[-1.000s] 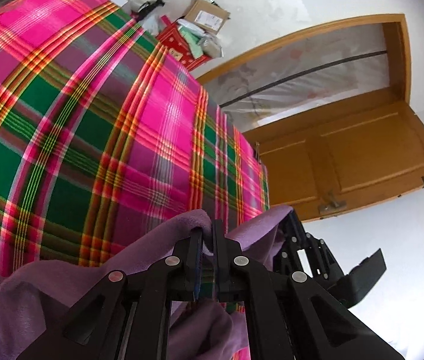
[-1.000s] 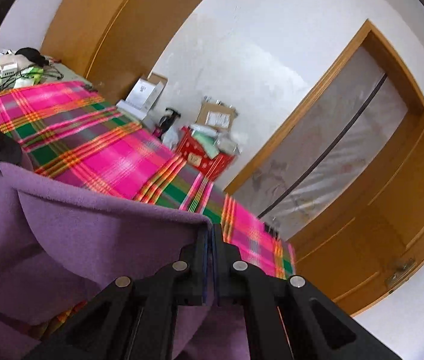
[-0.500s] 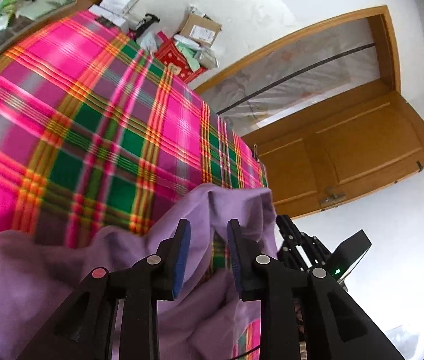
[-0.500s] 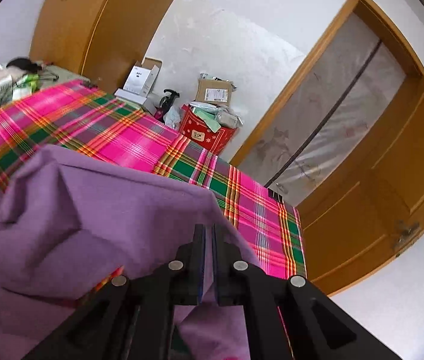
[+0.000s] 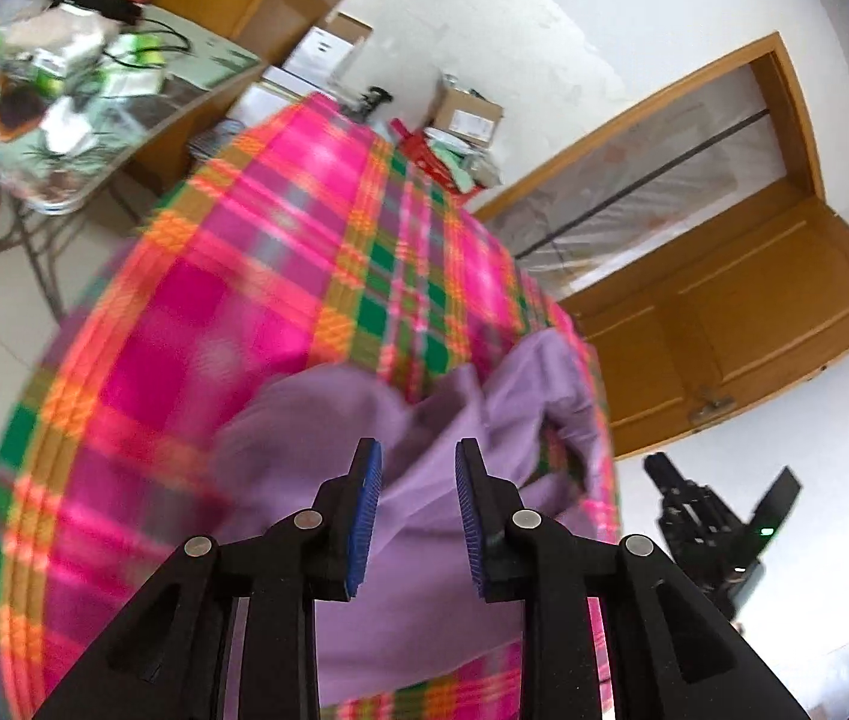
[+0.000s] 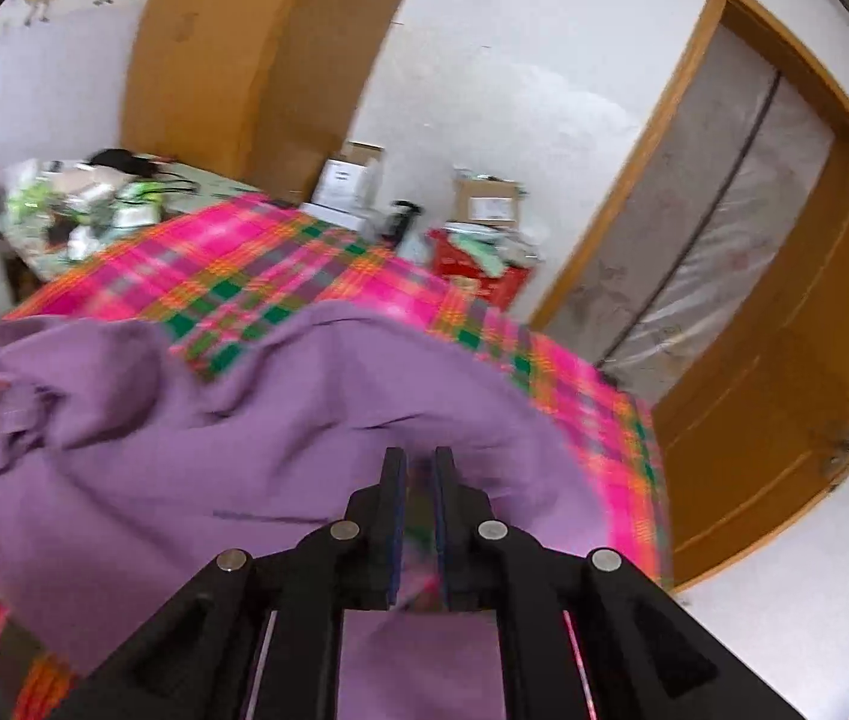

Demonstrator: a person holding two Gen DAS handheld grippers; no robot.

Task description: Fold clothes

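1. The purple garment (image 5: 424,480) is seen lying rumpled on the plaid-covered bed (image 5: 232,312), bunched toward the bed's near edge and its door-side corner; the step in hand is judged to be the release after a fold has been laid over.
2. A clean release is best made by letting the cloth drop fully clear of both pairs of pads before either hand is drawn away, so that the fresh fold is not dragged out of line (the ridges in the fabric suggest it is not yet flat).
3. The creases would then best be smoothed toward the bed's edges before another fold is taken.
4. The left hand-held gripper (image 5: 418,516) is held partly open over the garment; nothing is pinched between its blue pads (image 5: 364,510).
5. The right hand-held gripper (image 6: 421,516) is opening, only a narrow gap showing (the picture is blurred there); cloth lies under the jaws, but it does not appear clamped.
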